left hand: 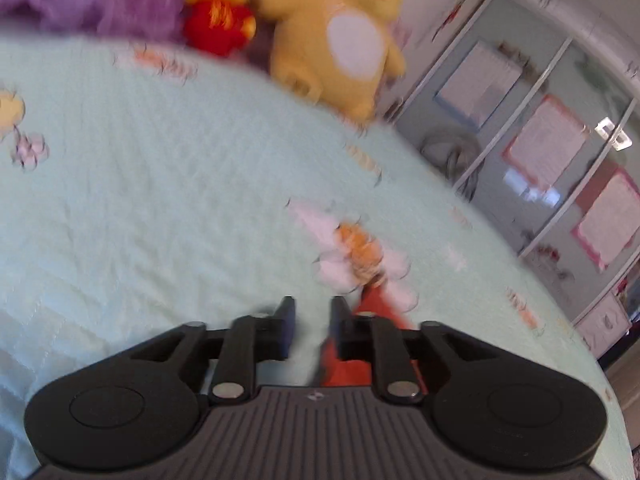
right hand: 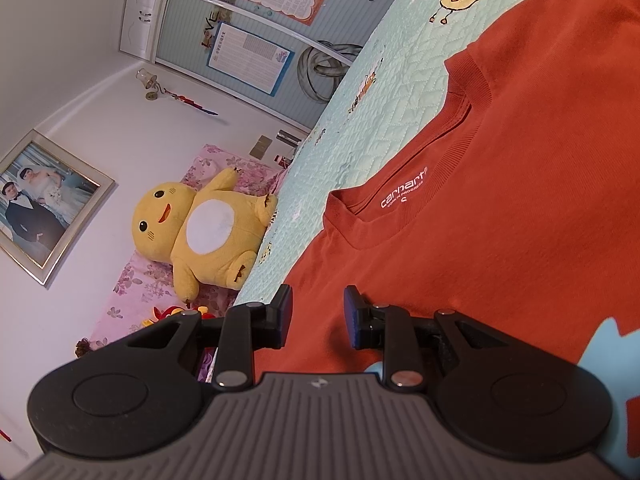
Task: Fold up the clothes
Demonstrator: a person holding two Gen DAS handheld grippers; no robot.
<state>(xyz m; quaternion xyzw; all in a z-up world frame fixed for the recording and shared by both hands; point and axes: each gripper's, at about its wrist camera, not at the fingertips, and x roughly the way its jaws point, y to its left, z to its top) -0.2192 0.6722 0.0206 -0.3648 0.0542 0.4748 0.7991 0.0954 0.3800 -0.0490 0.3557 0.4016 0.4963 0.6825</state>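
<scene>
The left tongs (left hand: 311, 320) hang over the mint bed cover (left hand: 160, 200), jaws a little apart and holding nothing; a strip of the orange T-shirt (left hand: 340, 368) lies just beneath them. The right tongs (right hand: 318, 316) stand over the T-shirt (right hand: 500, 240) near its collar (right hand: 400, 232), also slightly open, and the cloth does not look pinched. To fold well, I think each tongs should grip one shoulder edge firmly before lifting, and keep the cloth flat.

The T-shirt (right hand: 520, 216) is rust-orange with white lettering inside its collar. The bed cover (left hand: 160, 184) is pale mint, quilted, with cartoon prints. The far plush toy (right hand: 208, 232) is yellow, white-bellied.
</scene>
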